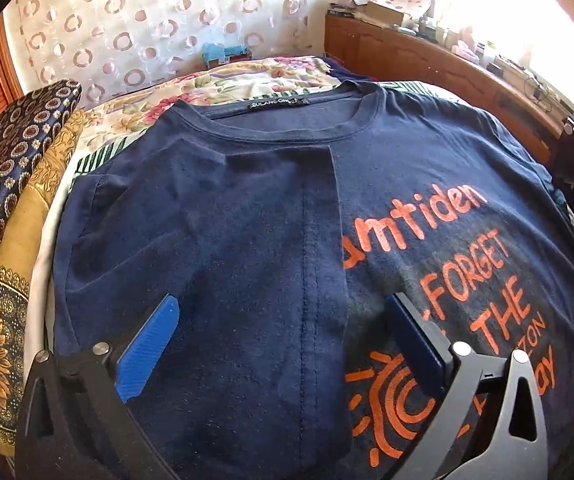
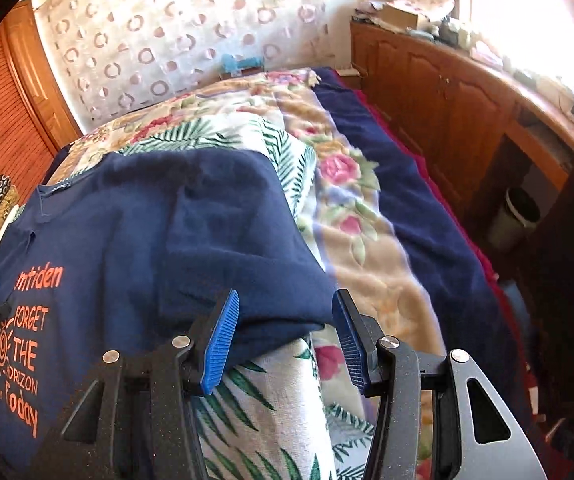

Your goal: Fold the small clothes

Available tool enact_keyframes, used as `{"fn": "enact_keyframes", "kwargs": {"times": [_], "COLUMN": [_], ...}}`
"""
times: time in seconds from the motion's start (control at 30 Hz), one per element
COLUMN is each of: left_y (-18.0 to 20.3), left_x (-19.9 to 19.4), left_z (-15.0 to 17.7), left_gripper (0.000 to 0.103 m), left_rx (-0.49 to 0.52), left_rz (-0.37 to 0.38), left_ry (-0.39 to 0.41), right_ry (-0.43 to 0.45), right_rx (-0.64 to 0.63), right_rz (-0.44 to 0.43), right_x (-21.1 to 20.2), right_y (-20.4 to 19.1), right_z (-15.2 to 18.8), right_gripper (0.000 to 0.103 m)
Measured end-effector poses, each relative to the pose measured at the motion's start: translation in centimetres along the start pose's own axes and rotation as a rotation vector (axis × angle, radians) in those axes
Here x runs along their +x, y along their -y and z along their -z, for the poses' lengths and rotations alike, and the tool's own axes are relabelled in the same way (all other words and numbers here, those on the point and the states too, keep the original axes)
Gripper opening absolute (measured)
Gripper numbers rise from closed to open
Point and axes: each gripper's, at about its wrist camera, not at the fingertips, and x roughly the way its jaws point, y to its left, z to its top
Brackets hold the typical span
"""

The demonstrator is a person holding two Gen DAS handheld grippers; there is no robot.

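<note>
Floral bedspread [image 2: 351,216] under navy T-shirt [image 1: 247,220], left side folded inward; left gripper [image 1: 283,316] released above the fold, right gripper [image 2: 285,322] spread at the shirt's unfolded right edge, likely lining up the matching fold.

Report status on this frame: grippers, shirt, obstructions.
Left hand-held gripper open over shirt, one side folded in. Right hand-held gripper open at the other side's edge. Nothing in the way.

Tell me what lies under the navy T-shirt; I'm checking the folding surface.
Under the navy T-shirt shows a palm-leaf print cloth, lying over a floral blanket. Whatever sits beneath the shirt's middle is covered.
</note>
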Motion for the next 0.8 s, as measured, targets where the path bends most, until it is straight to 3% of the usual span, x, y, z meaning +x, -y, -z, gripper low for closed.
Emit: {"fn": "enact_keyframes", "kwargs": {"times": [0.27,0.37,0.43,0.5,0.67,0.8], "left_y": [0.1,0.1,0.0,0.1,-0.3,-0.7], "left_x": [0.0,0.0,0.0,-0.2,-1.7,-3.7], "left_z": [0.0,0.0,0.0,0.1,-0.1,-0.8], "left_gripper": [0.103,0.103,0.103,0.103,0.102,0.102], "left_rx": [-0.001,0.000,-0.003,0.002,-0.008,-0.045], "left_rz": [-0.002,-0.002,-0.002,-0.013,-0.041,-0.030], "left_ry": [0.000,0.001,0.001,0.000,0.053,0.121], "right_ry": [-0.049,-0.051,-0.045,-0.032,0.019,0.107], "right_rx": [0.075,0.059,0.028,-0.036,-0.122,-0.132], "right_rz": [-0.098,-0.147,-0.123,-0.056,0.040,0.035], "right_x": [0.0,-0.1,-0.3,-0.6,-2.4,-4.4], "right_y": [2.2,2.5,2.3,1.9,0.3,-0.6], "right_z": [-1.5,-1.5,-1.5,-1.3,-1.4,-1.9], "right_gripper": [0.050,0.031,0.026,0.013,0.007,0.006]}}
